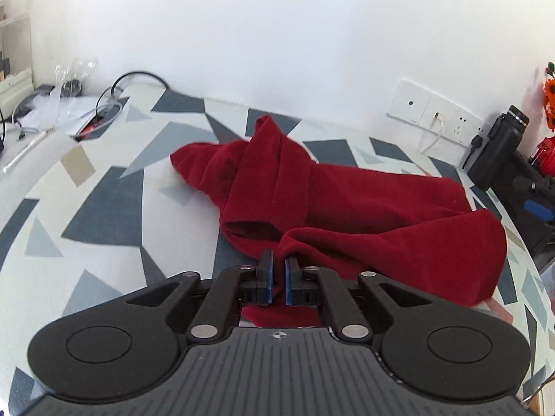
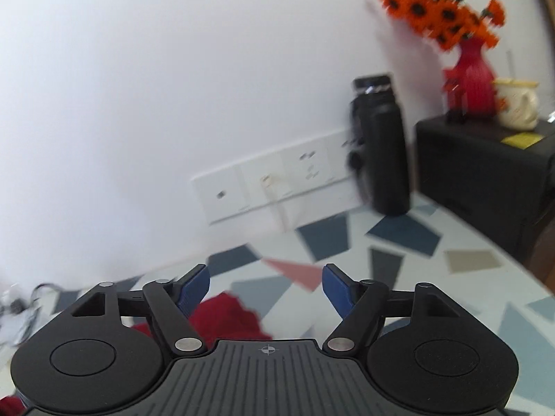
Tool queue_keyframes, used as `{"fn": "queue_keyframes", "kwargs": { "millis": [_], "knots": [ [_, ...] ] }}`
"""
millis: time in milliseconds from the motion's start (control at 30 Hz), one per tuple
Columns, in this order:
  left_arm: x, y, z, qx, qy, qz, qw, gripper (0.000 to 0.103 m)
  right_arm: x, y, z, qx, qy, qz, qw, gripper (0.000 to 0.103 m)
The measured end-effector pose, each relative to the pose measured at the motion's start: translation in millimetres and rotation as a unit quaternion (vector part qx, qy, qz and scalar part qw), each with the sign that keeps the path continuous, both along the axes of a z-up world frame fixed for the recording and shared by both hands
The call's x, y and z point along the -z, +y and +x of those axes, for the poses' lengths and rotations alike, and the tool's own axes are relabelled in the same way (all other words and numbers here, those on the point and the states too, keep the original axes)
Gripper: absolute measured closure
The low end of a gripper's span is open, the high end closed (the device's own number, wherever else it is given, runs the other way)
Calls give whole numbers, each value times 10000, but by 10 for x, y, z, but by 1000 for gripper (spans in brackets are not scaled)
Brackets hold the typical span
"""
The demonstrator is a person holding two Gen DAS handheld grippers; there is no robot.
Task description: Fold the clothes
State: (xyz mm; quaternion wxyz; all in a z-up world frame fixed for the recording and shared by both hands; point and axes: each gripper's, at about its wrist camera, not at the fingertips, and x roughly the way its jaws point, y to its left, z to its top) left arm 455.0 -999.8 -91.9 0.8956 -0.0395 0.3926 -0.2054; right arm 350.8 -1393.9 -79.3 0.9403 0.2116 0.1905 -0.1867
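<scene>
Red garment [image 1: 347, 201] bunched mid-table [image 1: 114, 204], one fold pinched in left hand-held gripper [image 1: 279, 270]. Right hand-held gripper [image 2: 266, 286] wide, empty, above the cloth's edge. Risks: thin pinch slipping under lift; one-sided pull dragging fabric toward black flask [image 2: 381, 145] and wall-socket cable [image 1: 433, 137].

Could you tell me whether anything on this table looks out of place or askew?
The red garment lies bunched and twisted across the patterned table, not flat. The left gripper pinches one fold; the right gripper stands open above it. Nothing looks spilled or damaged.
</scene>
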Motion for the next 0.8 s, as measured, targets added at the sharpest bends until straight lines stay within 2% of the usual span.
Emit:
{"fn": "queue_keyframes", "kwargs": {
  "millis": [33,167,267,400,467,567,600,667,700,733,800],
  "knots": [
    [35,11,13,-23,62,-3,10000,96,45,-5,-9,-209,92,81,9997,40],
    [167,56,-25,-132,324,-10,9994,96,286,207,-105,-809,687,-132,9943,39],
    [274,90,-45,-250,487,-16,9985,95,462,311,-271,-1217,848,144,9888,35],
    [349,103,-53,-273,651,-36,9975,95,620,448,-497,-1558,1081,234,9816,21],
    [371,87,-55,-233,722,-32,9971,94,693,512,-513,-1754,1306,120,9757,20],
    [392,49,-75,-181,755,62,9970,90,798,514,-451,-1667,1478,210,9746,22],
    [400,37,-84,-161,769,94,9969,89,827,484,-439,-1577,1424,391,9764,26],
    [413,20,-103,-116,796,155,9966,85,872,413,-406,-1456,1346,746,9773,46],
    [414,20,-113,-103,801,189,9966,84,890,383,-384,-1414,1345,891,9767,71],
    [415,20,-123,-91,805,223,9965,82,899,351,-366,-1380,1337,1033,9759,83],
    [417,31,-142,-94,816,270,9963,75,819,270,-381,-1405,1224,1292,9740,90]
  ]
}}
